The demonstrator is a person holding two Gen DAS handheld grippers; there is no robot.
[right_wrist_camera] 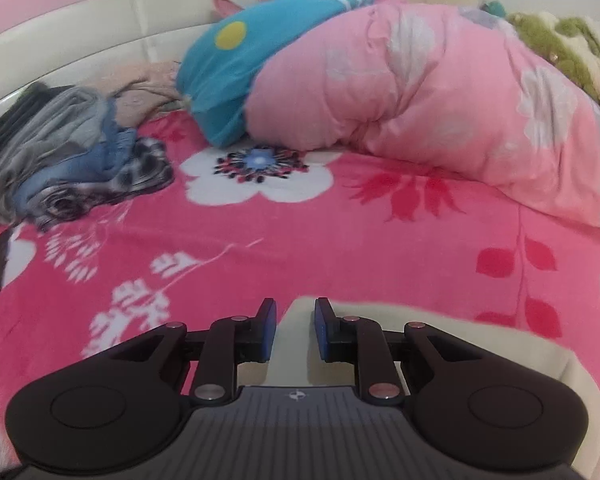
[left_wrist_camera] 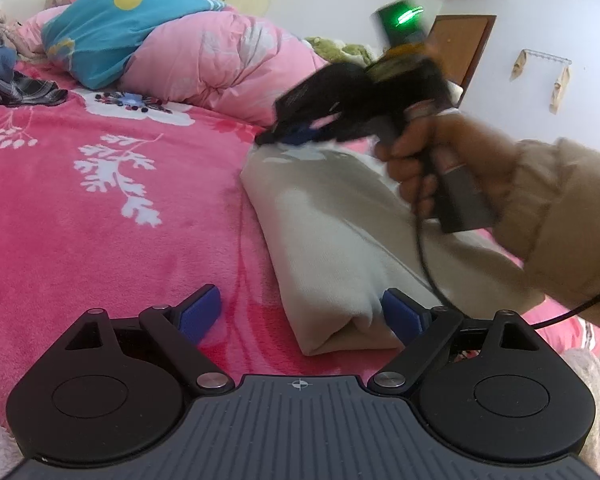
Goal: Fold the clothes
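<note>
Folded garment (left_wrist_camera: 332, 240) on bed | left gripper (left_wrist_camera: 300, 314): jaws wide, straddling its corner | right gripper (right_wrist_camera: 295, 328): jaws narrow, nothing pinched

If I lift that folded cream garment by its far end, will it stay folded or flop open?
The cream garment looks soft and thick, sagging at its folded edge, so it would probably droop and unfold if lifted by one end. It seems light for its size. The fleecy pink blanket under it would likely resist sliding, so pushing may bunch it.
</note>
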